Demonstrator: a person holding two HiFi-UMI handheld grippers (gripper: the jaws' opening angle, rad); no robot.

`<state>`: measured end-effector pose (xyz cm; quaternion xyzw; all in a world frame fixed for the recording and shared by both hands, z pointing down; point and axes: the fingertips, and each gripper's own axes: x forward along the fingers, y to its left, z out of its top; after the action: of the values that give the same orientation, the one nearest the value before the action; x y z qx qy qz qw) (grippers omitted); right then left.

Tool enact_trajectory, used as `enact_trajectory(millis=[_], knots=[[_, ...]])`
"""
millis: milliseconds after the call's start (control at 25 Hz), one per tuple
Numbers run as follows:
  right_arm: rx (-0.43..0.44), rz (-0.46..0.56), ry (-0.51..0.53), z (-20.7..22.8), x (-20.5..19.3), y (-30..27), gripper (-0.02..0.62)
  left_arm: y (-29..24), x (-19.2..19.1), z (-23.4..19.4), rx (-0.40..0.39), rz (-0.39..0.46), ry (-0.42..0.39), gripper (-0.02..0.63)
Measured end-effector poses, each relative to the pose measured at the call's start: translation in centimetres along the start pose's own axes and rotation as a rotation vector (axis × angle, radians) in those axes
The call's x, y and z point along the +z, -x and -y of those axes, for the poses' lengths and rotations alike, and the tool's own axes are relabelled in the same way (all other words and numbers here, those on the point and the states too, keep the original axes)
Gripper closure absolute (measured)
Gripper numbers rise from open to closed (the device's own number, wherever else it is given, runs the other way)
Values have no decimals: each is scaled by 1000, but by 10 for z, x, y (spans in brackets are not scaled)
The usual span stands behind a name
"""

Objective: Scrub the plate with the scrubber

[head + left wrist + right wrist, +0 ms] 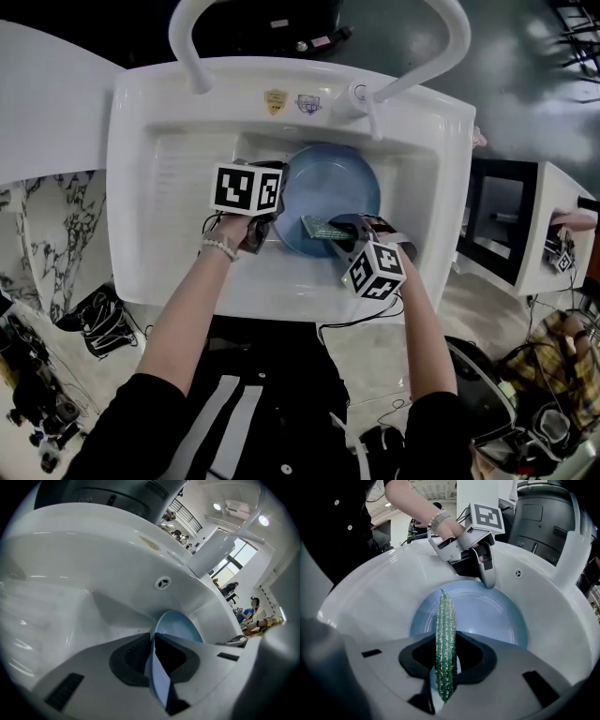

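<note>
1. Head view shows a big white sink (141, 112). It fills the middle of the picture, and a white tap (361, 98) sits on its back edge.
2. Next in size are the person's two arms. They reach down from the bottom of the picture into the sink, one on each side.
3. A round blue plate (337, 183) is inside the sink bowl, just below the tap. Right gripper view shows the plate (487, 616) straight in front of that gripper.
4. On the plate's left side is the left gripper (274, 220). Left gripper view shows the left gripper (153, 644) clamped on the plate's thin edge (180, 627), one jaw on each side of it. Right gripper view shows the same grip from across the sink (486, 578).
5. At the plate's near right side is the right gripper (336, 228). Its jaws squeeze a green scrubber (322, 228).
6. Right gripper view shows the scrubber (445, 639) standing on its thin side between the jaws of the right gripper (446, 660). Its bumpy tip sticks out over the plate. I cannot tell if it touches the plate.
7. A small bead bracelet (220, 247) is on the left wrist.
</note>
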<state>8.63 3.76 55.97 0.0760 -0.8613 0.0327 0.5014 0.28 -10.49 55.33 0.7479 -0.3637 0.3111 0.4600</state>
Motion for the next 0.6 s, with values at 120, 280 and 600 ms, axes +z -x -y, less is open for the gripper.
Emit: enact_trajectory(millis=[120,280,600], knots=[[76,-2,-4,-12,1,0,503,-1,0,0,6,0,-6,578],[158,-6,14,-28,6,-1,503,0,0,0,4,4,-4,578],[-2,-28,41,12,12,5,503,0,-1,4,-9,4,-26,578]])
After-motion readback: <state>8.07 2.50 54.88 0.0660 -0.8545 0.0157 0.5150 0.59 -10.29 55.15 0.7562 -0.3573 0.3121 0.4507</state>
